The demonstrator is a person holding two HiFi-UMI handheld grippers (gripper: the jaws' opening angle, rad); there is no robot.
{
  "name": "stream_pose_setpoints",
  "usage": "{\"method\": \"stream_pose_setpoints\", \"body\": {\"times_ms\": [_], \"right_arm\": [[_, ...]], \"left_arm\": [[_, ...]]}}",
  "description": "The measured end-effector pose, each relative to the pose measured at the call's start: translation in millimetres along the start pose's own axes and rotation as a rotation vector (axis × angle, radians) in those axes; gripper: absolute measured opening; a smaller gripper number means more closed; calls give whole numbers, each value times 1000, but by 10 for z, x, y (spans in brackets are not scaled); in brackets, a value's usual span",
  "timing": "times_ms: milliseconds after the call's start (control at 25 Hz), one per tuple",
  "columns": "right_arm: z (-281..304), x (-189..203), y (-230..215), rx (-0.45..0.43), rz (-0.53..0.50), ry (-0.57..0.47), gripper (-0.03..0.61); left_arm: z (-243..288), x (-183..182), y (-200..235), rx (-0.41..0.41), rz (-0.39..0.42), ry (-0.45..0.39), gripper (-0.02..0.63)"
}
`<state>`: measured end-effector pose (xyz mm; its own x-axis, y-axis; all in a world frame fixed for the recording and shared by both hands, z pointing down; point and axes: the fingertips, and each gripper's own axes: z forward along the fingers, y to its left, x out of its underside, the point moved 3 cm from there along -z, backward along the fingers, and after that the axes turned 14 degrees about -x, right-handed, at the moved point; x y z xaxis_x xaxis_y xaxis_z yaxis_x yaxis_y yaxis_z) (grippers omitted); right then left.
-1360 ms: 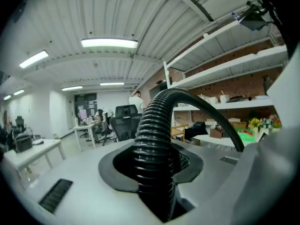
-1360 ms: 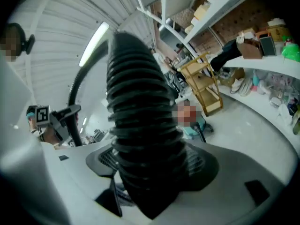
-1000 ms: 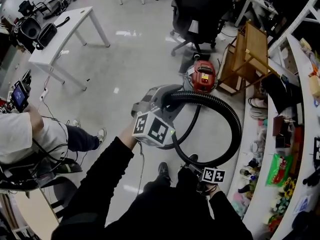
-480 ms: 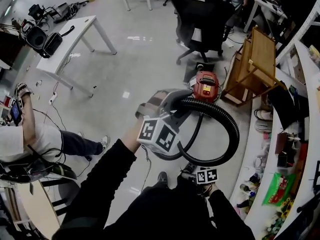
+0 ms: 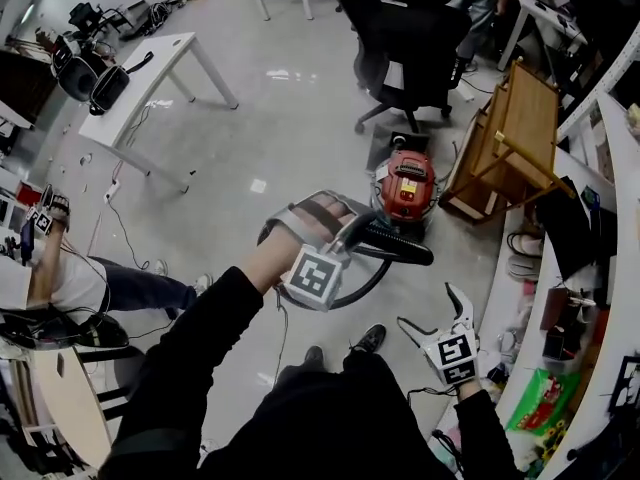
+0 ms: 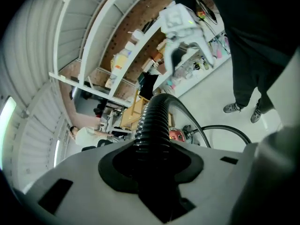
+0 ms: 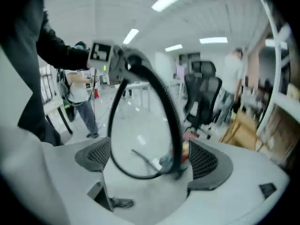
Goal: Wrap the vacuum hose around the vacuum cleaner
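Black ribbed vacuum hose (image 5: 395,246) leaves the red canister vacuum cleaner (image 5: 405,180), which stands on the pale glossy floor (image 5: 270,118). The hose arches just in front of the cleaner, on the side nearer the person.

The left tool (image 5: 347,240) is clamped on this hose. In the left gripper view its jaws stand partly closed with the hose (image 6: 152,121) pressed between the dark pads. From there the hose rises, then bends over and down toward the vacuum cleaner (image 6: 176,135).

The right tool (image 5: 433,315) hangs well apart from the hose, nearer the person than the vacuum cleaner and off to its right. Its jaws have just been opening and now stand spread wide with nothing held between them. In the right gripper view the hose (image 7: 161,102) shows beyond the open jaws as a dark arc. It drops from the left tool (image 7: 127,62) toward the blurred red cleaner.

A thin black cable (image 5: 352,290) curves in a loop over the floor just beside the vacuum cleaner, below the left tool.

Beyond the cleaner stands a black office chair (image 5: 410,38). A wooden frame (image 5: 510,133) stands just to its right. A white desk (image 5: 150,68) carrying black bags is well to its left. A seated person (image 5: 70,288) is also well to its left, nearer the camera.
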<state>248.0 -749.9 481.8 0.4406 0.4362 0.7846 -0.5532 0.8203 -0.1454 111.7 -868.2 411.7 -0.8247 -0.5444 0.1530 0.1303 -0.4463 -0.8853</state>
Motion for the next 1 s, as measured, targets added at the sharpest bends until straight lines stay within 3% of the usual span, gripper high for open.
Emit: {"method": "stream_pose_setpoints", "body": {"times_ms": [40, 120, 200, 280, 320, 360, 440, 520, 640, 720, 760, 840, 920, 1000], "right_arm": [[-104, -366, -158, 43, -137, -26, 537], [-76, -834, -316, 50, -348, 21, 537], [166, -916, -376, -4, -409, 126, 537], [376, -799, -438, -29, -378, 214, 502], [412, -757, -489, -16, -350, 234, 326], [407, -742, -552, 3, -310, 228, 202], [356, -754, -689, 18, -193, 164, 176], [367, -736, -838, 11, -84, 125, 167], [448, -648, -1120, 8, 43, 129, 167], [453, -617, -1346, 27, 101, 116, 167], [444, -614, -1450, 34, 129, 105, 167], [422, -638, -1643, 40, 183, 77, 167], [401, -681, -1822, 47, 236, 45, 167], [387, -728, -1978, 56, 289, 17, 167]], "left_arm": [[61, -59, -26, 17, 26, -13, 152], [175, -215, -57, 52, 84, -49, 152], [287, -393, -64, 81, 145, -91, 152], [382, -558, -69, 99, 192, -131, 153], [422, -619, -70, 102, 207, -148, 153], [464, -659, -68, 97, 214, -159, 153], [582, -664, -47, 53, 195, -152, 160], [726, -548, -28, -26, 111, -75, 186], [721, -40, 21, -225, -172, 161, 301], [466, 440, -114, -346, -459, 339, 335], [297, 664, -312, -369, -622, 417, 342], [-12, 1045, -939, -334, -915, 568, 344], [-188, 1281, -1668, -212, -1155, 697, 344], [-208, 1403, -2254, -95, -1350, 766, 344]]}}
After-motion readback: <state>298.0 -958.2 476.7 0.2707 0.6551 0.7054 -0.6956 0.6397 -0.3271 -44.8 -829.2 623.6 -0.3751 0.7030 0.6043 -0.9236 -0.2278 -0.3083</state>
